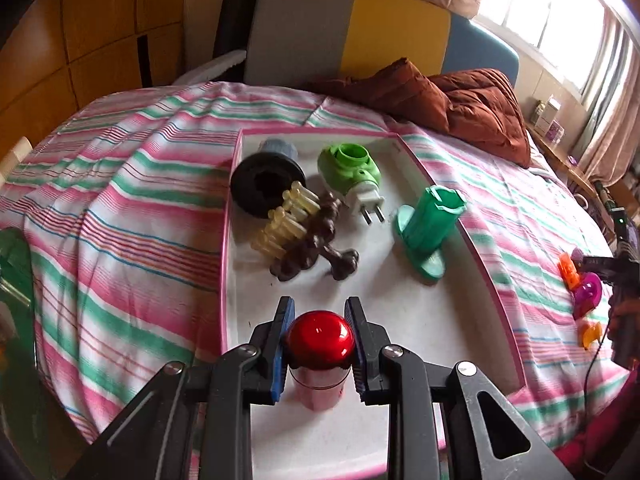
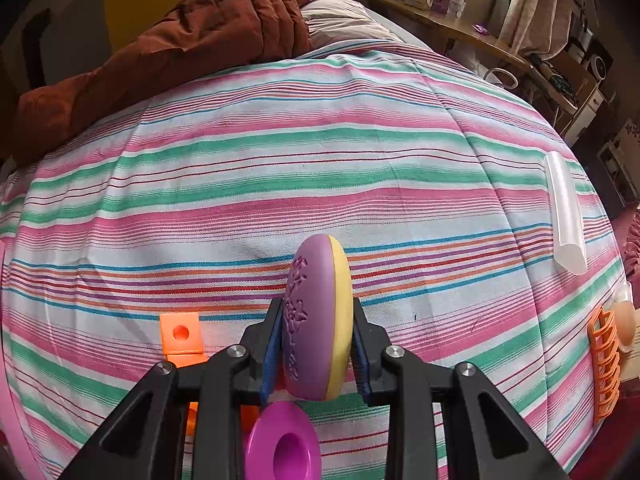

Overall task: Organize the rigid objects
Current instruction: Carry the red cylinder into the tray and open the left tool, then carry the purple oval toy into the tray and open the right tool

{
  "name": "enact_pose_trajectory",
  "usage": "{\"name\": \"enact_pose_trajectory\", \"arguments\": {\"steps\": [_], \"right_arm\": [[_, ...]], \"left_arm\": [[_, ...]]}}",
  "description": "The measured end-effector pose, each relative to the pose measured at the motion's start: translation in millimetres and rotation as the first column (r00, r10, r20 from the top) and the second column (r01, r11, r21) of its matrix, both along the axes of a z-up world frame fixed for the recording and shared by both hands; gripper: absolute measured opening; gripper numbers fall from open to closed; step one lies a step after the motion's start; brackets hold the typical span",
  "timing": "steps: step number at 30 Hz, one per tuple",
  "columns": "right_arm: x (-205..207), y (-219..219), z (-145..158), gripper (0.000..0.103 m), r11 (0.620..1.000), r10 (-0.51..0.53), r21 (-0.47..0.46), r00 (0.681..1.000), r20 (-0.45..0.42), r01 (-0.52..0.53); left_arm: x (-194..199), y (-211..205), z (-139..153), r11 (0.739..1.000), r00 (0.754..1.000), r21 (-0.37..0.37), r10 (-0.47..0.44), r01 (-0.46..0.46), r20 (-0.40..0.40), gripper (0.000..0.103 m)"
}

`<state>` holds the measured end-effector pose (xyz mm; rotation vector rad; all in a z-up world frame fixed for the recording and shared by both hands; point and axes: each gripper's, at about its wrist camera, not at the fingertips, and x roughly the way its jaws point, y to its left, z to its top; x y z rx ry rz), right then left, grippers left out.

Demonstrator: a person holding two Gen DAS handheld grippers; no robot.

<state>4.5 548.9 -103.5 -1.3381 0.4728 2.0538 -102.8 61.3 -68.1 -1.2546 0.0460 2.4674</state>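
Observation:
My left gripper (image 1: pixel 320 336) is shut on a small bottle with a shiny red round cap (image 1: pixel 320 338), held over the near part of a white tray with a pink rim (image 1: pixel 486 264). In the tray lie a black and grey cylinder (image 1: pixel 266 178), a green plug-in device (image 1: pixel 352 170), yellow and brown bone-shaped pieces (image 1: pixel 308 236) and a teal stand (image 1: pixel 430 226). My right gripper (image 2: pixel 316 344) is shut on a purple and yellow oval case (image 2: pixel 318 320), held on edge above the striped bedsheet (image 2: pixel 280 168). That gripper also shows at the right edge of the left wrist view (image 1: pixel 616 276).
A magenta cup-shaped piece (image 2: pixel 284 444) and an orange block (image 2: pixel 180 334) lie just below the right gripper. A clear tube (image 2: pixel 566 216) and an orange comb-like piece (image 2: pixel 604 364) lie at the right. A brown quilt (image 1: pixel 460 100) is bunched at the bed's head.

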Motion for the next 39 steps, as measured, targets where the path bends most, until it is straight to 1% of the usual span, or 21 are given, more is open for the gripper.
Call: {"name": "enact_pose_trajectory", "arguments": {"steps": [2,4,6,7,8,10,13,16,18,23,27,28,29,32,35,39], "right_arm": [[0,0,0,0.03,1.0,0.0,0.0,1.0,0.001,0.0],[0,0,0,0.03,1.0,0.001,0.001,1.0,0.002,-0.001],[-1,-1,0,0.03,1.0,0.003,0.002,1.0,0.004,-0.003],[0,0,0,0.03,1.0,0.003,0.002,1.0,0.004,-0.003],[0,0,0,0.03,1.0,0.003,0.001,1.0,0.004,-0.003],[0,0,0,0.03,1.0,0.003,0.002,1.0,0.005,-0.003],[-1,0,0,0.03,1.0,0.005,0.005,1.0,0.007,-0.005],[0,-1,0,0.03,1.0,0.006,0.009,1.0,0.008,-0.006],[0,-1,0,0.03,1.0,0.006,0.011,1.0,0.009,-0.006],[1,-1,1,0.029,1.0,-0.004,0.011,1.0,0.005,0.004],[3,0,4,0.029,1.0,-0.018,-0.017,1.0,-0.02,0.018],[3,0,4,0.029,1.0,-0.016,-0.026,0.999,-0.029,0.015],[3,0,4,0.029,1.0,-0.013,-0.029,0.999,-0.031,0.012],[1,-5,4,0.029,1.0,0.002,-0.017,1.0,-0.022,-0.002],[0,-8,9,0.029,1.0,0.012,-0.002,0.999,-0.051,-0.012],[1,-15,24,0.029,0.999,0.042,0.035,0.99,-0.136,-0.038]], "left_arm": [[-7,6,-3,0.999,1.0,-0.03,-0.014,0.014,0.004,0.026],[-12,10,-5,0.998,1.0,-0.057,-0.013,0.012,-0.019,0.029],[-17,11,-8,0.997,1.0,-0.071,-0.003,0.002,-0.018,0.03],[-18,10,-8,0.998,1.0,-0.061,0.007,-0.008,-0.013,0.032],[-19,7,-6,0.999,1.0,-0.044,0.015,-0.016,-0.012,0.039],[-17,0,1,0.999,0.999,-0.016,0.041,-0.041,-0.036,0.048],[-10,-8,11,0.998,0.995,-0.019,0.062,-0.063,-0.078,0.048],[2,-16,20,0.995,0.989,-0.042,0.08,-0.086,-0.125,0.048],[11,-19,24,0.994,0.987,-0.055,0.083,-0.092,-0.14,0.048],[28,-23,25,0.993,0.989,-0.065,0.086,-0.094,-0.119,0.048],[38,-19,26,0.993,0.99,-0.074,0.079,-0.087,-0.114,0.048],[39,-20,28,0.993,0.989,-0.073,0.083,-0.093,-0.119,0.05],[41,-19,29,0.993,0.989,-0.072,0.087,-0.097,-0.122,0.055],[45,-21,34,0.993,0.988,-0.057,0.091,-0.099,-0.128,0.055],[49,-22,40,0.994,0.984,-0.054,0.089,-0.099,-0.153,0.055],[52,-23,46,0.994,0.983,-0.053,0.085,-0.094,-0.165,0.056]]}}
